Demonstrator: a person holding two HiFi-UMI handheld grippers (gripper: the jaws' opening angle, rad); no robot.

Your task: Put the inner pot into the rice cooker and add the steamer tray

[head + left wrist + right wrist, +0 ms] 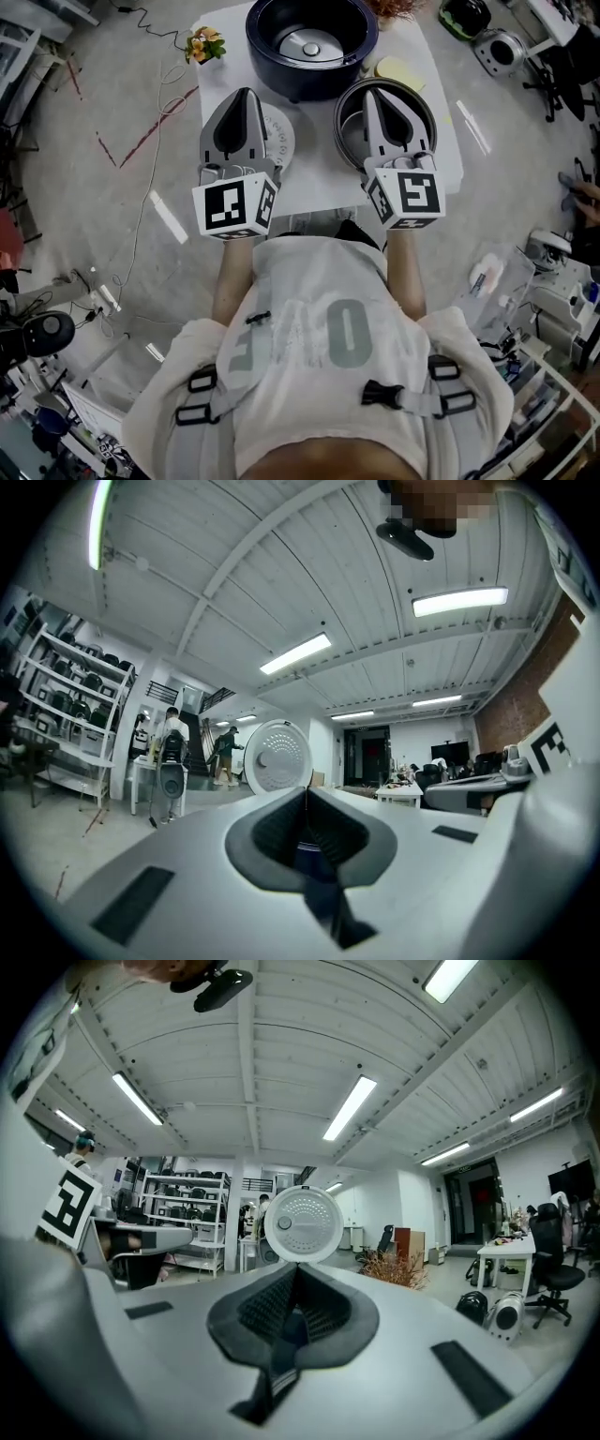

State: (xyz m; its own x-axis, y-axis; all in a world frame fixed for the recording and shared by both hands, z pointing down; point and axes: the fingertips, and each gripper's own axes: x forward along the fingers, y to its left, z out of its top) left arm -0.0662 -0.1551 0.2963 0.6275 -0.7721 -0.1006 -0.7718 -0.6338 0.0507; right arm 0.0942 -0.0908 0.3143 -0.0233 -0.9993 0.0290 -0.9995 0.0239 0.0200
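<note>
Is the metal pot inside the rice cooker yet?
No, out: the inner pot sits on the table beside the rice cooker, whose well is empty.

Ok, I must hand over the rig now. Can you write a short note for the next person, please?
Left gripper: jaws shut, empty, held over the steamer tray.
Right gripper: jaws shut, empty, held over the inner pot.
Rice cooker: open, empty, just beyond them.
Done: nothing yet.
Left: pot into cooker, then tray on top.
</note>
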